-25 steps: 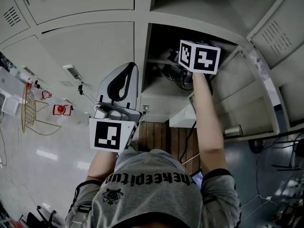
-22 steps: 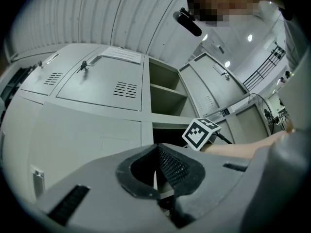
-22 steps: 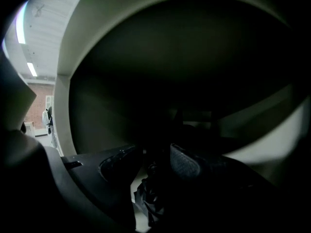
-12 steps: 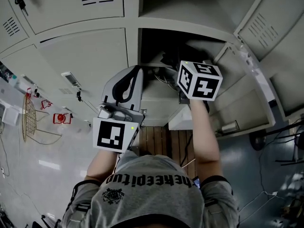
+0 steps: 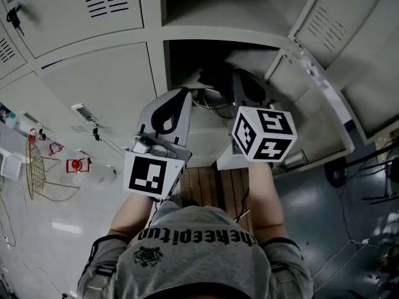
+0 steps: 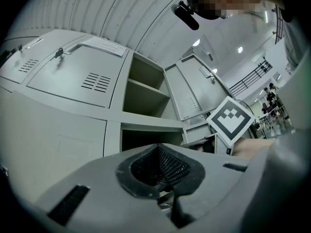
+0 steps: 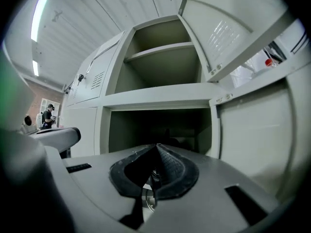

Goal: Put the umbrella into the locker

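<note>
The umbrella (image 5: 215, 85) is a dark bundle with thin ribs lying inside the open lower locker compartment (image 5: 187, 48); in the right gripper view the umbrella (image 7: 171, 132) is only a dim shape deep in the dark opening. My right gripper (image 5: 244, 85) is just in front of that opening, shut with nothing between its pads, and apart from the umbrella. My left gripper (image 5: 179, 98) hovers at the compartment's left edge, its jaws also shut and empty.
The compartment's door (image 5: 315, 101) hangs open to the right. Above it another compartment (image 7: 165, 57) with a shelf stands open, its door (image 7: 228, 28) swung right. Closed vented locker doors (image 5: 93, 5) fill the left. A wire stand (image 5: 37, 167) sits on the floor.
My right gripper has drawn back out of the locker compartment toward me, leaving the umbrella inside. My left gripper shifted a little toward the opening.
</note>
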A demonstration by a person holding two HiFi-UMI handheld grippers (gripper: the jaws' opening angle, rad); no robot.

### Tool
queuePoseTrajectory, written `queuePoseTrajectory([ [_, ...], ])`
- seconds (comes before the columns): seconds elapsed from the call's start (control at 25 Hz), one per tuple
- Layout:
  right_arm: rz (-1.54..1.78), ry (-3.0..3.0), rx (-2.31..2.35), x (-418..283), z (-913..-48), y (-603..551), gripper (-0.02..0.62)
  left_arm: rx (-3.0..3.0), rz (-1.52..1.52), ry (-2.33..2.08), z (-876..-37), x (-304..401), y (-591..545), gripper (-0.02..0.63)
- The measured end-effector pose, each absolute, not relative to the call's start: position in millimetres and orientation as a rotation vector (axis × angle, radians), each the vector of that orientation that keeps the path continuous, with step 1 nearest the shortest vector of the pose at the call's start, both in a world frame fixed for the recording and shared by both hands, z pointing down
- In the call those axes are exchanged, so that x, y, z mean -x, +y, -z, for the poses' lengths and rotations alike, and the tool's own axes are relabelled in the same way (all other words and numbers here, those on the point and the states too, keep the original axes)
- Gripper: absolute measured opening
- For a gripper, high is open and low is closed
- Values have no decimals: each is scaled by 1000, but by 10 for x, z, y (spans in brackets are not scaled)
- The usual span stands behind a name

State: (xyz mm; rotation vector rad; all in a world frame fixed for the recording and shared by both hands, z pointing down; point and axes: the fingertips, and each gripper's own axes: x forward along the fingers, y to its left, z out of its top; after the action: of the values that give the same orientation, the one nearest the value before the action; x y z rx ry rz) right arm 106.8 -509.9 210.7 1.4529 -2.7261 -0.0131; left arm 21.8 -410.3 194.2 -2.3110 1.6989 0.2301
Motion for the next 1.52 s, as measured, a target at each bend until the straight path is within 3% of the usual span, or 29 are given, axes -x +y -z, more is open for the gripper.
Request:
queuePoseTrajectory([
  [1.52,176,-2712,-1675,-1707,-2327,-4407,2,2376,-289,1739,-2154,-271,-4065,5],
])
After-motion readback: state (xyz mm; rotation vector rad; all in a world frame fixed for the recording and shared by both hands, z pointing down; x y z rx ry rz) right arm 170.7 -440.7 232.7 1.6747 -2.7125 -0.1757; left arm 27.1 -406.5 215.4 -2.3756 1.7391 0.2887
